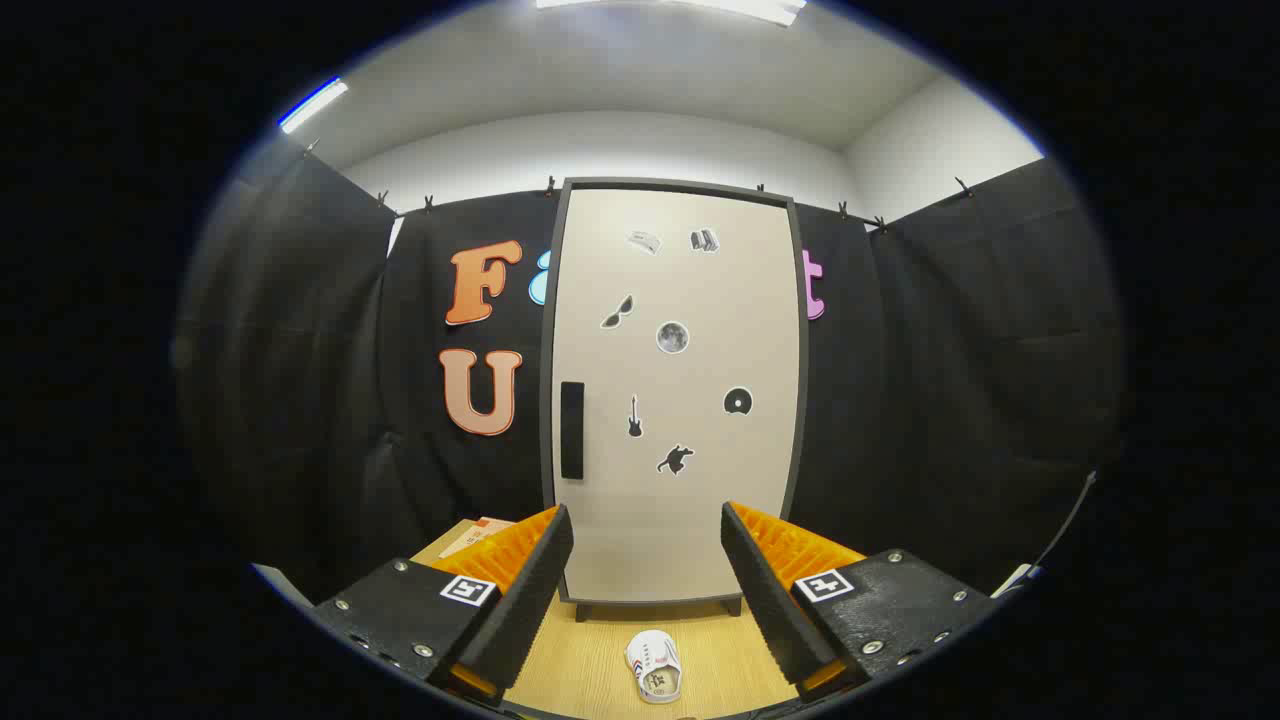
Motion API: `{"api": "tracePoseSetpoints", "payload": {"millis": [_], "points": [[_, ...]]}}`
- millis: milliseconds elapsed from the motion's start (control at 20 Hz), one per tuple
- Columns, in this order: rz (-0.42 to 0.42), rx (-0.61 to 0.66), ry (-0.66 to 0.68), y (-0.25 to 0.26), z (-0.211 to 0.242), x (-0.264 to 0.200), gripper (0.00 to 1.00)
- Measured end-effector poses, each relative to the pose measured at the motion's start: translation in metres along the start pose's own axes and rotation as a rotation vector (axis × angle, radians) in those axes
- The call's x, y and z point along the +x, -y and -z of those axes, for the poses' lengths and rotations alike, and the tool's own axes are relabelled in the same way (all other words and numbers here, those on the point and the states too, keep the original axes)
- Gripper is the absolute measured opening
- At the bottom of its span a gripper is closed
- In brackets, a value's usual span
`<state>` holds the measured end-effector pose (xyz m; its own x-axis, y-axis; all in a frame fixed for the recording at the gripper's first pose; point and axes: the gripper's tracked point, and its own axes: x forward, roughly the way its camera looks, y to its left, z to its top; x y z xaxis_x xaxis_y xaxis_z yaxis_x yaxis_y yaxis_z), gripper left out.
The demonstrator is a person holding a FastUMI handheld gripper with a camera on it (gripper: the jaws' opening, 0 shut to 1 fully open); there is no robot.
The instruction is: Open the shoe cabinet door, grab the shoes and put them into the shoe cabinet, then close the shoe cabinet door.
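Note:
The shoe cabinet (pixel 675 300) stands upright ahead of me on the wooden table (pixel 590 665), its pale door shut inside a dark frame. A dark vertical handle (pixel 572 430) sits on the door's left side, and several small stickers dot the door. A small white shoe (pixel 654 667) with red and blue stripes lies on the table in front of the cabinet, between my fingers and low down. My gripper (pixel 648 560) is open, with its fingers (pixel 535 590) spread wide and nothing between them. It is held back from the cabinet door.
Black cloth walls close in the booth on the left, right and behind the cabinet. A piece of orange and white card (pixel 478 535) lies on the table left of the cabinet's foot. A white cable (pixel 1060 535) hangs at the right wall.

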<state>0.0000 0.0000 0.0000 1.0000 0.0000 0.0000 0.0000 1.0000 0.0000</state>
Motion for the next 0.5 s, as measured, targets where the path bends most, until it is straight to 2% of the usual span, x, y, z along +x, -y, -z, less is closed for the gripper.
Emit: {"api": "tracePoseSetpoints", "payload": {"millis": [500], "points": [[0.008,0.008,-0.009,0.0010,0.0018,0.0040,0.93]]}}
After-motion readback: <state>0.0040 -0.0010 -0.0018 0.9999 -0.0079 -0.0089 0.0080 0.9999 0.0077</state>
